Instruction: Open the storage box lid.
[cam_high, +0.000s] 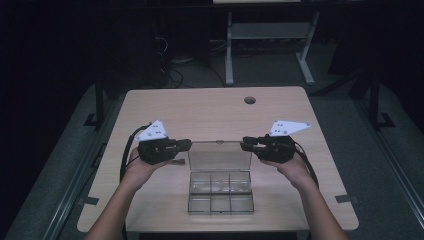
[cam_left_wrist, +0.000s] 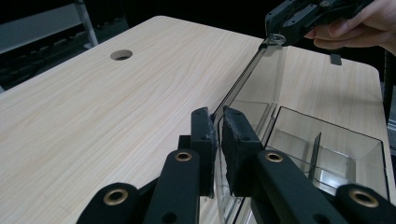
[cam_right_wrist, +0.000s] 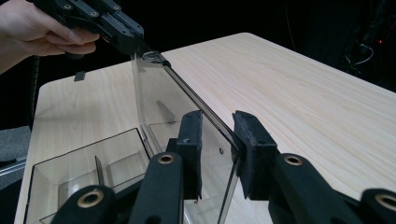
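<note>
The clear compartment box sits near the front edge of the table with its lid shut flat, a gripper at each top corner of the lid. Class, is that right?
Not quite. The high view shows the lid standing open, raised behind the clear compartment box; the left gripper and right gripper are at its top corners.

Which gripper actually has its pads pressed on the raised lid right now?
The left gripper: its pads pinch the clear lid. The right gripper straddles the lid's other corner with a visible gap.
</note>
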